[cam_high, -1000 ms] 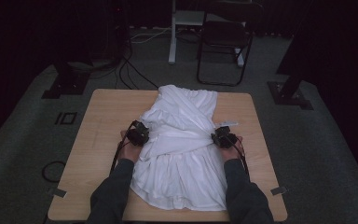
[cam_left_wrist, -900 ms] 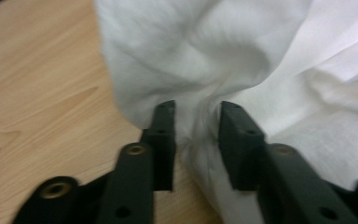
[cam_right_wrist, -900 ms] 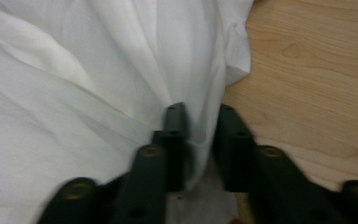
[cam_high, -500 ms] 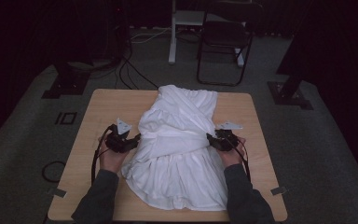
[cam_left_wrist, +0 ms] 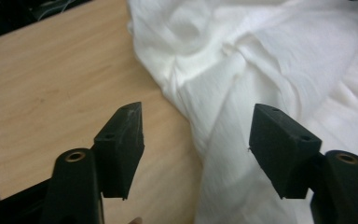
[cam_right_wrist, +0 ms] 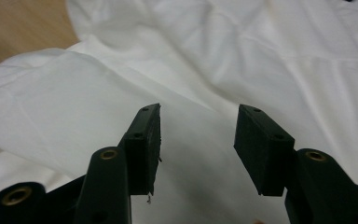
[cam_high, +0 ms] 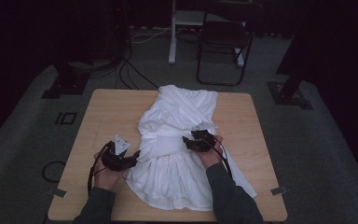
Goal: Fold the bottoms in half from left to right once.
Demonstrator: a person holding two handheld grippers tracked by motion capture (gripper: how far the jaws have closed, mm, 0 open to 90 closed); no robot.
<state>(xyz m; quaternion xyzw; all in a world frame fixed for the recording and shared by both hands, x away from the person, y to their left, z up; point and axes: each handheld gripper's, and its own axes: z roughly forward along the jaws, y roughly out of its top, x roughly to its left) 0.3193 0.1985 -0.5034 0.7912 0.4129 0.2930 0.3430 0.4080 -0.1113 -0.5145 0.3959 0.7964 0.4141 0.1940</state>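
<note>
A white garment (cam_high: 177, 130) lies spread lengthwise on the wooden table (cam_high: 107, 112), gathered at the waist with its skirt fanning toward the near edge. My left gripper (cam_high: 134, 157) sits at the skirt's left edge, pointing right. Its jaws have just been opening, and in the left gripper view they (cam_left_wrist: 198, 116) stand wide over the cloth's edge (cam_left_wrist: 261, 70) and bare wood, gripping nothing. My right gripper (cam_high: 186, 141) hovers over the waist, pointing left. Its jaws have also just been opening. They (cam_right_wrist: 198, 121) stand apart above smooth white fabric (cam_right_wrist: 214, 56) with no fold between the pads.
Bare wood lies left and right of the garment. Behind the table stand a black chair (cam_high: 223, 42) and a white post (cam_high: 172, 32). Cables (cam_high: 130, 70) run over the grey floor, and black stand bases (cam_high: 67, 84) flank the table.
Both grippers have let go of the cloth and opened. The left one drew back left and toward the person, off the waist. The right one moved left over the garment.
</note>
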